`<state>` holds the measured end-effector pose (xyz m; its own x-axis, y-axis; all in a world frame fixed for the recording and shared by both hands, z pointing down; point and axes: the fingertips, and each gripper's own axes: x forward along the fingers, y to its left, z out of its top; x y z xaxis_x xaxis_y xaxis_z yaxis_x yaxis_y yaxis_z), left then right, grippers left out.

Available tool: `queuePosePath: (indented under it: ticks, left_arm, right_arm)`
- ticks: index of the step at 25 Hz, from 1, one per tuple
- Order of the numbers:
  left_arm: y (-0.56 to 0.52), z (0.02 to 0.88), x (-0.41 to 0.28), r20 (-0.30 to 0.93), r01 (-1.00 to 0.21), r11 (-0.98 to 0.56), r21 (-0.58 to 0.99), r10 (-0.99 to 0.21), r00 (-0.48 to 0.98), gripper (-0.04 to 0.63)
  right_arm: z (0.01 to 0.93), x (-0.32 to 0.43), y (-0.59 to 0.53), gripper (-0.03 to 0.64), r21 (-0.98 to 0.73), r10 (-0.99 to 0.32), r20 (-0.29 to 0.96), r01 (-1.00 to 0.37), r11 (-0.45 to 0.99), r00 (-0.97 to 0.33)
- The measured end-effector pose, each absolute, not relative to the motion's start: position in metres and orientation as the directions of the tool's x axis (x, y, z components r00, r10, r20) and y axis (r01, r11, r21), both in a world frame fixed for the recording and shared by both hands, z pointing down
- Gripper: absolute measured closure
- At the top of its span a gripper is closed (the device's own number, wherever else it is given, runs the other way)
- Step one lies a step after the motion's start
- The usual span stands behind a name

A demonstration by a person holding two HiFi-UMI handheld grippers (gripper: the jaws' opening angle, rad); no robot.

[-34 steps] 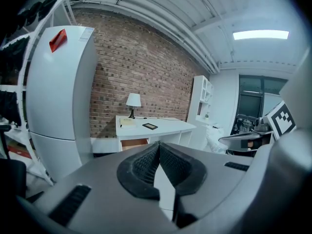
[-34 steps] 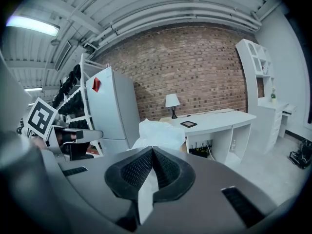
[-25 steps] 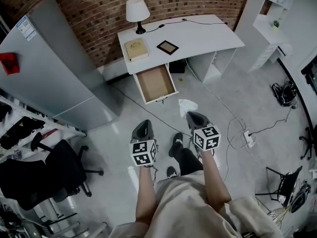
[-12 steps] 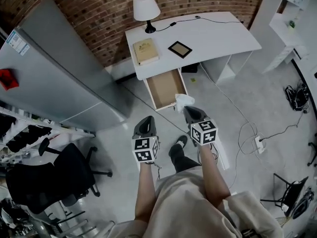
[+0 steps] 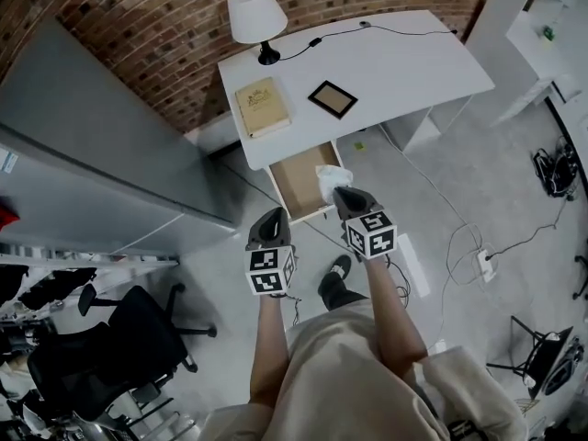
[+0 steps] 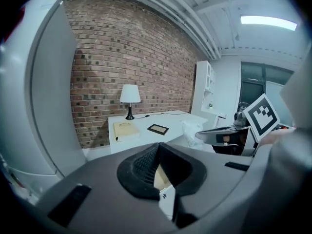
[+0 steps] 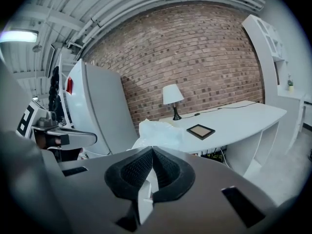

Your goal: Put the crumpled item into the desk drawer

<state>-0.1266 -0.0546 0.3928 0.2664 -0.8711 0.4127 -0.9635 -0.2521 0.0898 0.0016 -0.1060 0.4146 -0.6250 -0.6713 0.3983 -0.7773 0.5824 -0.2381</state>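
the right tool (image 5: 341,193) is clamped on a white crumpled wad of thin paper or plastic (image 5: 332,179). in the right gripper view its two black ribbed jaws close on the wad's lower edge, and the rest bulges up past the tips. from the head view the wad hangs just in front of the white curved bench (image 5: 395,62), over the right front part of the open white drawer with a tan wooden bottom (image 5: 292,175). the drawer is pulled out from under the bench's front edge; whether the wad touches it i cannot tell.

the left tool (image 5: 272,217) is also held in front of the bench, just off the drawer's front left corner. its jaws are pressed together with nothing between them — the left gripper view shows the tips meeting.

on the bench, a white-shaded table lamp with a black base (image 5: 254,16) stands at the back left corner. a tan hardcover book (image 5: 262,106) lies on the left part, and a black-framed picture (image 5: 333,99) lies flat near the middle. a black cable (image 5: 404,32) runs along the back edge.

behind the bench is a red brick wall (image 5: 138,16), and a tall grey cabinet (image 5: 83,145) stands to its left. a black office chair (image 5: 101,338) sits well in front of the bench, off to the left. a white power strip (image 5: 484,263) lies on the floor in front of the bench's right end.
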Motion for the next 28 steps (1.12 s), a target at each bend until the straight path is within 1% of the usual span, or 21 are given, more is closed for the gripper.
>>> queuePosePath:
  ticks: [5, 9, 13, 20, 22, 28]
  left_arm:
    - [-0.111, 0.408, -0.122, 0.439, -0.956, -0.28, 0.088, -0.851, 0.289, 0.58]
    - [-0.145, 0.416, -0.114, 0.452, -0.943, -0.323, 0.077, -0.832, 0.322, 0.58]
    - [-0.163, 0.422, -0.106, 0.455, -0.936, -0.343, 0.08, -0.823, 0.341, 0.58]
    - [-0.167, 0.445, -0.11, 0.49, -0.937, -0.323, 0.135, -0.8, 0.346, 0.58]
    - [-0.169, 0.454, -0.115, 0.499, -0.935, -0.326, 0.138, -0.793, 0.35, 0.58]
    - [-0.187, 0.48, -0.127, 0.515, -0.928, -0.332, 0.167, -0.774, 0.369, 0.58]
  right_arm:
    - [0.421, 0.0, -0.161, 0.591, -0.235, -0.664, 0.411, -0.776, 0.585, -0.625]
    - [0.425, 0.002, -0.192, 0.591, -0.259, -0.68, 0.404, -0.789, 0.557, -0.612]
    - [0.434, 0.008, -0.203, 0.591, -0.273, -0.683, 0.409, -0.796, 0.541, -0.605]
    - [0.458, 0.008, -0.2, 0.591, -0.327, -0.642, 0.452, -0.784, 0.527, -0.62]
    - [0.464, 0.004, -0.204, 0.591, -0.312, -0.621, 0.465, -0.773, 0.552, -0.631]
    - [0.489, -0.007, -0.228, 0.591, -0.189, -0.523, 0.545, -0.704, 0.684, -0.655]
